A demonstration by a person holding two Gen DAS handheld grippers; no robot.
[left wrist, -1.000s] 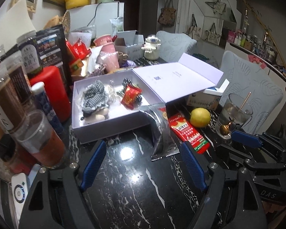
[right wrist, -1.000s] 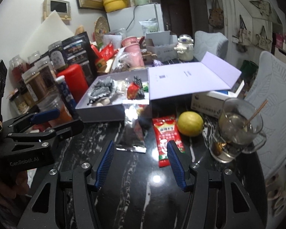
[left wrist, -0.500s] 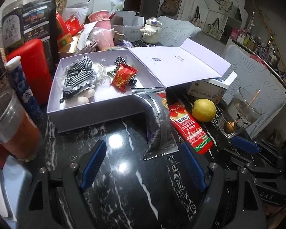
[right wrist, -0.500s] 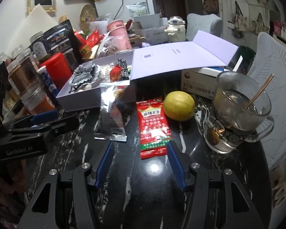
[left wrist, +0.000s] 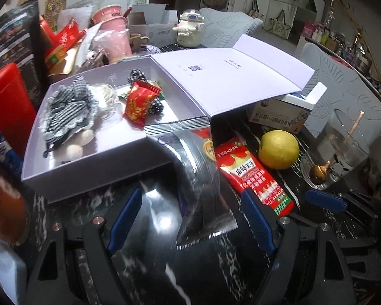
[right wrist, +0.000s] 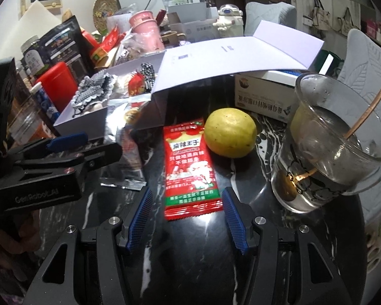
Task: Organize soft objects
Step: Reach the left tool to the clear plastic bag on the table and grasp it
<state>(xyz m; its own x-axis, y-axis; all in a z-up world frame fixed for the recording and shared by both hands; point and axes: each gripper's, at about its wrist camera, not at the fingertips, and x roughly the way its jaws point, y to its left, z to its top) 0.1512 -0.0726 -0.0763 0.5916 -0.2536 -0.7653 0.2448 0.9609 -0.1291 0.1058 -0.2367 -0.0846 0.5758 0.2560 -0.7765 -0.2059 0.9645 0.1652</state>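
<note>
An open lilac box (left wrist: 94,162) holds a checked cloth toy (left wrist: 68,106) and a red candy packet (left wrist: 139,103). A silver foil packet (left wrist: 198,175) leans on the box's front corner, its lower end between my left gripper's (left wrist: 193,216) open fingers. A red snack packet (right wrist: 190,170) lies flat on the black marble table, its lower end between my right gripper's (right wrist: 186,218) open fingers. The red packet also shows in the left wrist view (left wrist: 251,175), and the foil packet in the right wrist view (right wrist: 124,147). Both grippers are empty.
A yellow lemon (right wrist: 229,132) lies right of the red packet. A glass mug (right wrist: 332,147) with a spoon stands at the right. A white carton (right wrist: 264,99) sits under the box lid (right wrist: 228,61). Jars, a red tin (left wrist: 5,106) and packets crowd the left.
Both grippers have moved forward and lower over the table. The foil packet now lies between the left fingers and the red packet between the right fingers. Both stay open.
</note>
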